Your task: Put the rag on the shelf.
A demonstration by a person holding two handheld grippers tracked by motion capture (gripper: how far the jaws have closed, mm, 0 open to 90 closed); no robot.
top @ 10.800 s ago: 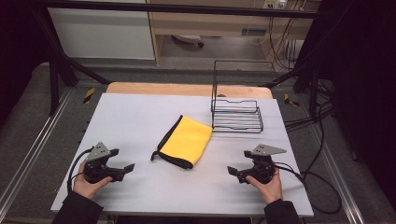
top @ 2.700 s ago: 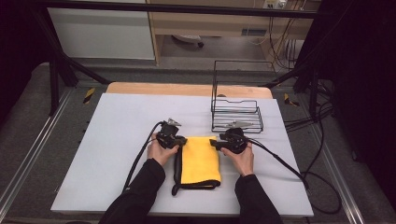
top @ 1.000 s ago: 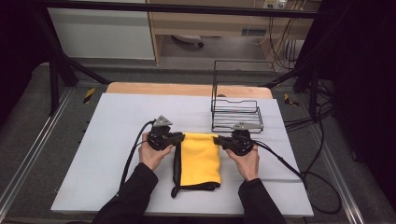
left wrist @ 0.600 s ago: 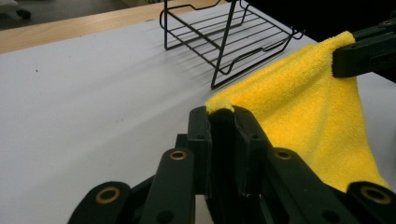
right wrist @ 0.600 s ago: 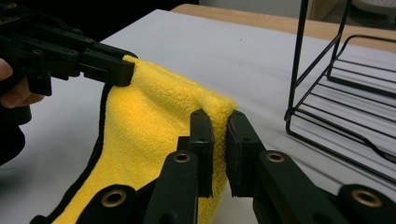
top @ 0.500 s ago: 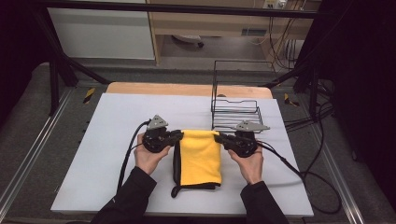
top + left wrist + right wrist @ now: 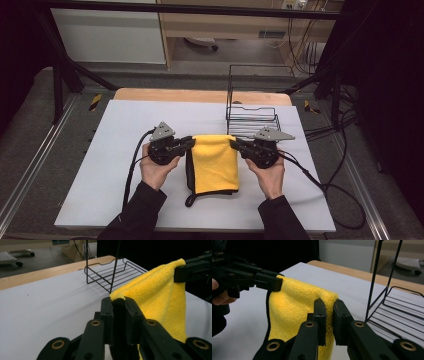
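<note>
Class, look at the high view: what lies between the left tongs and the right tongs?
The yellow cloth spans the gap, its top corners pinched by the left tongs and right tongs; the high view shows this.

White table (image 7: pixel 100 165): wire rack (image 7: pixel 252 120), yellow cloth's lower end (image 7: pixel 216 182)

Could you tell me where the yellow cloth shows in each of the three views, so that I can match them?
High view: the yellow cloth hangs at centre, stretched between the left gripper and the right gripper.
Left gripper view: right of centre, one corner pinched in that gripper's jaws.
Right gripper view: left of centre, draped down from the clamped corner.
Shared landmark: the black wire rack beyond the cloth.
</note>
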